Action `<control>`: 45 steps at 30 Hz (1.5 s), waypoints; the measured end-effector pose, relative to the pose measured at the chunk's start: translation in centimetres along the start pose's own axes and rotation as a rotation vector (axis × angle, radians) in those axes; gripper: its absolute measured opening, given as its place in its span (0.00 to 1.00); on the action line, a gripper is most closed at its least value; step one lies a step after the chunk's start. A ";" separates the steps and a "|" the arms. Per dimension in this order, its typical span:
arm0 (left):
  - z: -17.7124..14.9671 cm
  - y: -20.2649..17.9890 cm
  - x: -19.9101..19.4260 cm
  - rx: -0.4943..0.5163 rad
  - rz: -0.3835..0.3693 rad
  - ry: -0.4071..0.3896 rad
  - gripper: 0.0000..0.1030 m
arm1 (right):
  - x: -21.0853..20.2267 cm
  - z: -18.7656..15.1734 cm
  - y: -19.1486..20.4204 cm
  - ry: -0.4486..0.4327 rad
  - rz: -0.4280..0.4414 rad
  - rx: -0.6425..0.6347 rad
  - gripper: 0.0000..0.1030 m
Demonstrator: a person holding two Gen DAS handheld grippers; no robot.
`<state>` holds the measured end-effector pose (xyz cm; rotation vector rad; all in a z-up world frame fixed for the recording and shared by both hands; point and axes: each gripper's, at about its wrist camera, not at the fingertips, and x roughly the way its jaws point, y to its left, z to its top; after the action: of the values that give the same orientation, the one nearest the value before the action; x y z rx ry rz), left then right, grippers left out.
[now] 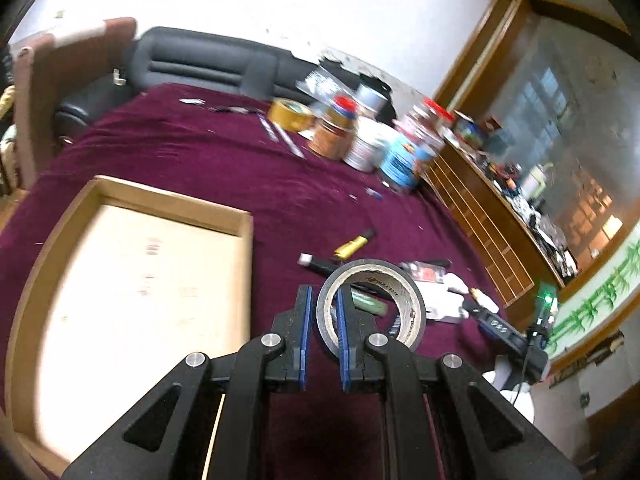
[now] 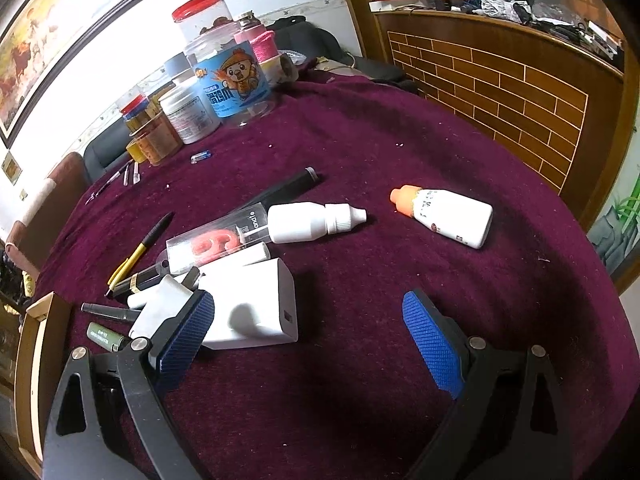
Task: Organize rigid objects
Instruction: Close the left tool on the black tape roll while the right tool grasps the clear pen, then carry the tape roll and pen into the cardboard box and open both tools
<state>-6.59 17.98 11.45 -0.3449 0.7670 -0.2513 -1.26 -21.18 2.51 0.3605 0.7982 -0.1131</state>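
Left gripper (image 1: 322, 320) pinches tape roll (image 1: 372, 304) wall, one finger inside its hole | wooden tray (image 1: 240, 236) lies left, close | right gripper (image 2: 308, 340) wide open, empty, white box (image 2: 256, 304) just ahead-left | bottles beyond.

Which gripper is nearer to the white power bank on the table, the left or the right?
Right. The right gripper hangs open just before the power bank, one finger beside it. The left gripper is off by the wooden tray, shut on a roll of tape.
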 end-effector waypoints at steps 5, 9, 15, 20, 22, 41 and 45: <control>-0.5 3.4 -2.4 -0.026 0.038 -0.044 0.09 | -6.1 0.1 3.0 -0.087 -0.012 -0.084 0.91; -1.1 5.7 -2.8 -0.085 0.009 -0.056 0.09 | -7.1 -0.3 10.1 0.017 0.129 -0.315 0.91; -2.2 8.2 -3.4 -0.143 -0.001 -0.051 0.09 | -3.0 -4.3 18.4 0.201 0.200 -0.572 0.74; -2.4 10.1 -5.1 -0.169 0.017 -0.083 0.09 | 0.7 -6.7 22.0 0.317 0.157 -0.686 0.69; -2.6 10.6 -5.3 -0.176 0.023 -0.086 0.09 | 2.0 -7.0 22.5 0.341 0.136 -0.704 0.65; -2.8 12.5 -3.0 -0.209 0.021 0.000 0.09 | -1.7 -5.3 18.8 0.308 0.269 -0.517 0.12; -2.0 12.2 -2.2 -0.190 0.045 0.021 0.09 | -1.8 -5.1 21.5 0.313 0.330 -0.519 0.12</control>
<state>-8.39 29.47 6.73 -0.5049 0.8211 -0.1402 -0.89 0.67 6.43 0.0109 1.0297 0.4642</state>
